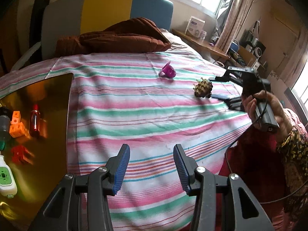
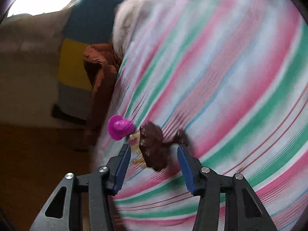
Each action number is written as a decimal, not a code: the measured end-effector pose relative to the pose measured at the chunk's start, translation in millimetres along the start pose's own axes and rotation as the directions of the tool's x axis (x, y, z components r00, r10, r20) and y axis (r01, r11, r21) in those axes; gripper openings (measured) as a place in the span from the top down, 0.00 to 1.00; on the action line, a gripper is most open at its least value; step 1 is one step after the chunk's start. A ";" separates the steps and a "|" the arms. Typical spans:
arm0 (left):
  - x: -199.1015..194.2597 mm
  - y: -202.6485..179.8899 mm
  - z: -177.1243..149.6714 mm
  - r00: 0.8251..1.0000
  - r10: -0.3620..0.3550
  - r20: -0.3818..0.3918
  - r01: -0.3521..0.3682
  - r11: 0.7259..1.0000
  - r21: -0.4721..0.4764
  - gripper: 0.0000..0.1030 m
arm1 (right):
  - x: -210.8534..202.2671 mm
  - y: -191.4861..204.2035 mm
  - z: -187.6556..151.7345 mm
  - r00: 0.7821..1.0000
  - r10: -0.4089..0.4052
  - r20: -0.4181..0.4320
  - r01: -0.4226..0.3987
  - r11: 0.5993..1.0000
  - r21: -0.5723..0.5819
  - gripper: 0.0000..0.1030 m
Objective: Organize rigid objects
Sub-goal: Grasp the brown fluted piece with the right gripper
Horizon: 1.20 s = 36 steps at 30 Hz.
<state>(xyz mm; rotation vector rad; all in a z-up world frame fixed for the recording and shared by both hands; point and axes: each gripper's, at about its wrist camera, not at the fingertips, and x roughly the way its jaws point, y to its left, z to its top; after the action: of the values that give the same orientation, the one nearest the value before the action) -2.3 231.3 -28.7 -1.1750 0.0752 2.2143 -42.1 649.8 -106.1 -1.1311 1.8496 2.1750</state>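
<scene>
Left wrist view first: the left gripper (image 1: 152, 165) hangs over the striped bedsheet (image 1: 134, 115) with its blue pads apart and nothing between them. To its left lies a gold tray (image 1: 55, 100) that already holds several things: a small red bottle (image 1: 34, 121), orange cubes (image 1: 16, 124), a red block (image 1: 19, 153) and a white and green device (image 1: 5, 179), with a dark cylindrical thing at the picture's edge that I cannot identify. Out on the sheet two things are left: a purple plastic toy (image 1: 167, 70), and nearer the person a brown spiky piece with pale pegs (image 1: 203, 89). The right gripper (image 1: 221, 88) reaches toward that brown piece from the right, with the person's hand (image 1: 269, 111) around its handle; from here its fingers are too blurred to read.

Right wrist view: the picture is tilted and smeared. The right gripper's (image 2: 154, 154) pads stand apart, one on each side of the brown piece with its pale pegs (image 2: 152, 148), and neither pad seems pressed onto it, so it is straddled, not gripped. The purple toy (image 2: 120, 127) lies just beyond it on the bedsheet (image 2: 231, 96).

By my reading the sorting is well along: most items are on the tray, and two remain on the sheet. The brown piece looks like the one being picked up now, with the purple toy left for afterwards.
</scene>
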 end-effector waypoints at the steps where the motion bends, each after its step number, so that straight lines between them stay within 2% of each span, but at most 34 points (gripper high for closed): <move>1: 0.1 -0.8 0.4 1.000 -0.001 0.002 0.001 1.000 0.001 0.54 | 6.4 -5.1 0.0 0.999 0.033 -0.033 -0.032 0.999 0.043 0.49; 5: 3.8 -3.3 -1.1 1.000 -0.012 -0.015 0.012 1.000 0.006 0.54 | 21.4 -20.8 0.4 0.990 0.130 -0.049 -0.118 0.973 0.199 0.49; 9: 5.6 -4.2 -3.1 1.000 -0.017 -0.020 0.018 1.000 0.007 0.54 | 18.8 -22.2 7.6 0.991 0.135 0.006 -0.133 0.967 0.218 0.46; 12: 6.2 -4.5 -3.5 1.000 -0.019 -0.024 0.020 1.000 0.007 0.54 | 27.6 -13.1 15.6 0.998 0.069 -0.004 -0.067 0.985 0.159 0.49; 13: 5.6 -4.7 -3.8 1.000 -0.018 -0.022 0.018 1.000 0.010 0.54 | 31.6 -4.5 18.1 0.998 0.055 -0.005 -0.054 0.993 0.102 0.56; 14: 4.4 -4.5 -3.9 1.000 -0.016 -0.019 0.016 1.000 0.010 0.54 | 34.1 4.1 18.8 0.999 0.039 -0.007 -0.039 0.998 0.047 0.56; 16: 2.8 -2.9 -3.8 1.000 -0.012 -0.012 0.012 1.000 0.003 0.54 | 35.1 27.0 16.4 0.999 -0.043 0.005 0.043 0.993 -0.107 0.57; 18: 2.0 -0.9 -3.9 1.000 -0.011 -0.009 0.011 1.000 -0.006 0.54 | 33.4 55.7 7.0 0.988 -0.138 0.064 0.150 0.950 -0.274 0.57; 19: 1.7 0.3 -3.8 1.000 -0.010 -0.009 0.010 1.000 -0.011 0.54 | 31.8 61.7 4.8 0.985 -0.153 0.084 0.172 0.935 -0.309 0.57; 22: 1.9 0.9 -4.2 1.000 -0.008 -0.010 0.008 1.000 -0.015 0.54 | 23.7 84.5 -2.8 0.961 -0.200 0.192 0.266 0.858 -0.438 0.56; 23: 2.1 0.7 -4.3 1.000 -0.011 -0.011 0.011 1.000 -0.014 0.54 | 25.3 94.3 -8.6 0.928 -0.267 0.259 0.365 0.789 -0.495 0.55; 24: 2.1 0.2 -4.5 1.000 -0.012 -0.011 0.012 1.000 -0.012 0.54 | 31.4 102.2 -15.2 0.883 -0.345 0.319 0.468 0.699 -0.540 0.53; 25: 2.2 0.0 -4.5 1.000 -0.012 -0.011 0.012 1.000 -0.009 0.54 | 39.1 106.1 -20.7 0.853 -0.396 0.339 0.521 0.632 -0.574 0.48; 26: 2.1 -0.5 -4.5 1.000 -0.013 -0.011 0.013 1.000 -0.006 0.54 | 42.0 104.3 -23.5 0.846 -0.417 0.334 0.532 0.600 -0.598 0.44; 27: 1.7 -1.0 -4.7 1.000 -0.014 -0.010 0.014 1.000 -0.004 0.54 | 41.1 103.5 -29.6 0.847 -0.419 0.327 0.527 0.585 -0.617 0.42; 28: 1.4 -1.1 -5.0 1.000 -0.015 -0.009 0.015 1.000 -0.003 0.54 | 38.5 103.8 -32.9 0.859 -0.406 0.312 0.507 0.590 -0.628 0.42; 29: 1.1 -1.2 -5.1 1.000 -0.014 -0.008 0.014 1.000 -0.003 0.54 | 35.5 103.6 -33.6 0.884 -0.375 0.281 0.465 0.627 -0.625 0.42; 30: 1.2 -1.1 -5.0 1.000 -0.012 -0.008 0.012 1.000 -0.005 0.54 | 30.4 100.3 -30.7 0.907 -0.338 0.249 0.419 0.683 -0.598 0.42; 32: 1.9 -0.4 -3.9 1.000 -0.013 -0.010 0.013 1.000 -0.012 0.54 | 17.1 86.8 -23.8 0.930 -0.294 0.223 0.369 0.762 -0.532 0.42; 34: 2.8 -0.9 -3.1 1.000 -0.014 -0.011 0.014 1.000 -0.012 0.54 | 9.2 80.7 -15.9 0.927 -0.288 0.241 0.372 0.796 -0.478 0.43; 36: 4.3 -2.5 -1.9 1.000 -0.016 -0.016 0.015 1.000 -0.008 0.54 | 4.8 78.2 -15.7 0.921 -0.301 0.248 0.386 0.790 -0.477 0.43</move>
<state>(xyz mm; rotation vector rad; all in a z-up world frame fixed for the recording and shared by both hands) -1.2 234.8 -32.6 -1.1940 0.0640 2.1936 -76.7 612.8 -44.2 -1.2033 0.9030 2.5008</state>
